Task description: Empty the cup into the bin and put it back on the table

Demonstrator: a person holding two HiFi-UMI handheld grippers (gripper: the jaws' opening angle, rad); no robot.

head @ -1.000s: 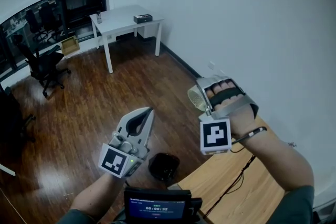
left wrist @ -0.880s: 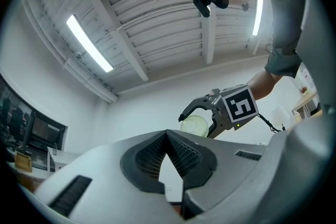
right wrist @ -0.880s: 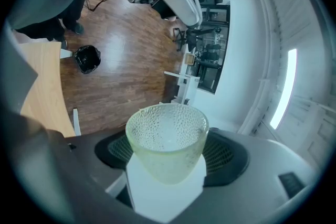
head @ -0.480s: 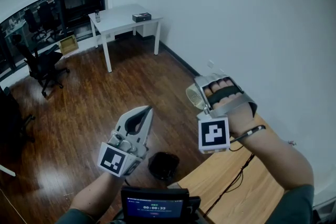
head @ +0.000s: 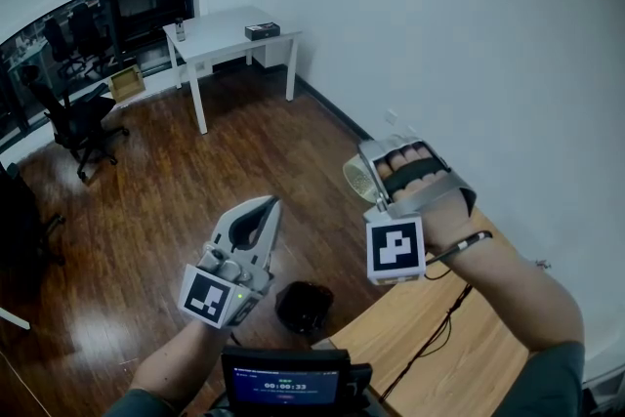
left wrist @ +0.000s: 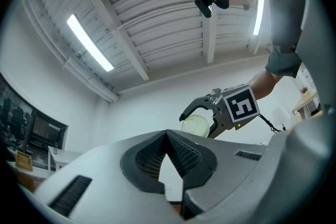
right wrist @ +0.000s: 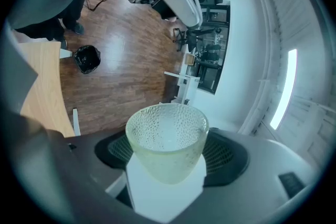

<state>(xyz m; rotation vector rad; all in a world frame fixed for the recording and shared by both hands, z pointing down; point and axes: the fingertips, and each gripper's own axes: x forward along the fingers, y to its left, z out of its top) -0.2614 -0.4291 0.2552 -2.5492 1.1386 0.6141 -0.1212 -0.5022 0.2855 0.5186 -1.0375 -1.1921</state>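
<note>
Right gripper jaws wide, clamped on dimpled glass cup in mid-air, black bin on floor at cup's 7 o'clock; left gripper jaws together, empty.

cup: 1 | bin: 1 | hand-held grippers: 2 | tables: 2

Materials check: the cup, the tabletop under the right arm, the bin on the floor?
Cup: see-through, faintly yellowish glass or hard plastic; dimpled texture all over.
Tabletop: light wood or wood-look laminate, matte, with faint grain.
Bin: black; glossy crinkles suggest a plastic liner bag, and the shell beneath can't be told.
</note>
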